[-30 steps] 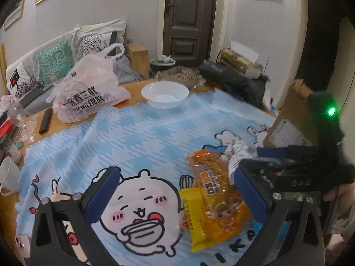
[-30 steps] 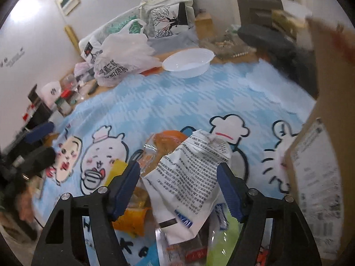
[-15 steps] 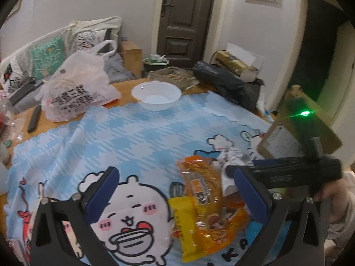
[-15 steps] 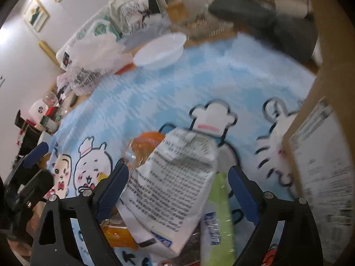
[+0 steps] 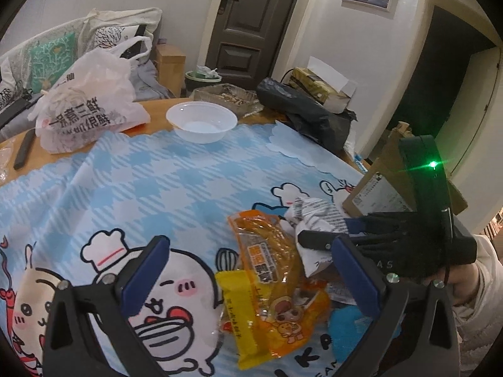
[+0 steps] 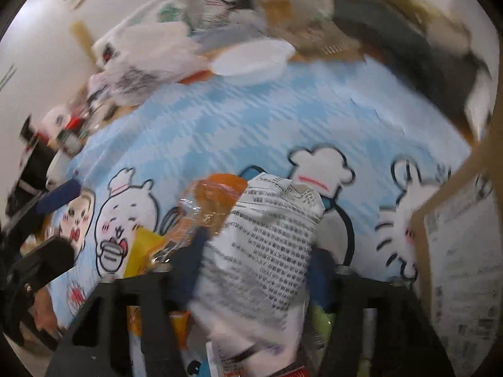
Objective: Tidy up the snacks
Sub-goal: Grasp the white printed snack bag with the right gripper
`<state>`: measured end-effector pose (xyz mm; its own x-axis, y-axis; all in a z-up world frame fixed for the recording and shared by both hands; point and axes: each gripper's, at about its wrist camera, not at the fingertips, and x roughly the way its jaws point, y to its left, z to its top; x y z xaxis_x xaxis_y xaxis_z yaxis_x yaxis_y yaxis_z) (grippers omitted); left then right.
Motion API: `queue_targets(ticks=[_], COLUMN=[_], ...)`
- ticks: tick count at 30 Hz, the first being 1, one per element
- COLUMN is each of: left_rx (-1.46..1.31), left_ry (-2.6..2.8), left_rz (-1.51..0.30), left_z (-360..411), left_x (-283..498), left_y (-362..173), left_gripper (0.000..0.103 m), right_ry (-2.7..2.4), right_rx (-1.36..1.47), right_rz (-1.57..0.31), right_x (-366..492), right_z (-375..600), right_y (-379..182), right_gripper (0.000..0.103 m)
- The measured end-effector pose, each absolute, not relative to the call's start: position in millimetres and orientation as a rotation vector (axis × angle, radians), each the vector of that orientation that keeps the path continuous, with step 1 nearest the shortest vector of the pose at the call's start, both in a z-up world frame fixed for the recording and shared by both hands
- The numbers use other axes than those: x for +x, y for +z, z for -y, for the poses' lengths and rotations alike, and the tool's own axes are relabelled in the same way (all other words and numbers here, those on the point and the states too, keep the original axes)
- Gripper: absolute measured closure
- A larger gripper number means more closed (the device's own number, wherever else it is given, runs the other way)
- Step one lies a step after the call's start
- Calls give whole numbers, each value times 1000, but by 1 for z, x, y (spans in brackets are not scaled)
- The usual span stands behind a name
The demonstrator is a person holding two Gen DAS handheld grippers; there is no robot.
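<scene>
1. Left wrist view: the left gripper (image 5: 251, 276) is hovering wide open over the blue cartoon tablecloth (image 5: 176, 188), gripping nothing; an orange snack packet (image 5: 270, 286) is lying between its fingers. Only this view is showing the right gripper (image 5: 327, 235) from outside, its jaws pinching a white printed packet (image 5: 317, 220) beside the cardboard box (image 5: 377, 191). Bare cloth is stretching toward the white bowl (image 5: 201, 122) near the far edge
2. Right wrist view, blurred: the right gripper (image 6: 257, 270) is closing tight on the white packet (image 6: 273, 238), which is hiding the green packet (image 6: 320, 320) beneath; the box (image 6: 456, 251) is crowding the right edge
</scene>
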<state>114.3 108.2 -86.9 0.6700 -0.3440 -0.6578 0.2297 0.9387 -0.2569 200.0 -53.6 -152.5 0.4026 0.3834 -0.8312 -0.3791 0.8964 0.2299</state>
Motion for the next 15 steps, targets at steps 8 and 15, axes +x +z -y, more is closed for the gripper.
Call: queue_targets(ticks=[8,15], left_rx=[-157,-243], left_ry=[-347,-437], left_rz=[-767,-743], left_z=[-101,-100], left_x=[107,101], left_y=[-79,-63], left_gripper=[1,1], right_ry=[549,651], right_rx=[11,-25], right_rz=[-976,-835], right_x=[188,159], right_z=[61,55], right_y=[-139,-105], right_gripper=[72,74])
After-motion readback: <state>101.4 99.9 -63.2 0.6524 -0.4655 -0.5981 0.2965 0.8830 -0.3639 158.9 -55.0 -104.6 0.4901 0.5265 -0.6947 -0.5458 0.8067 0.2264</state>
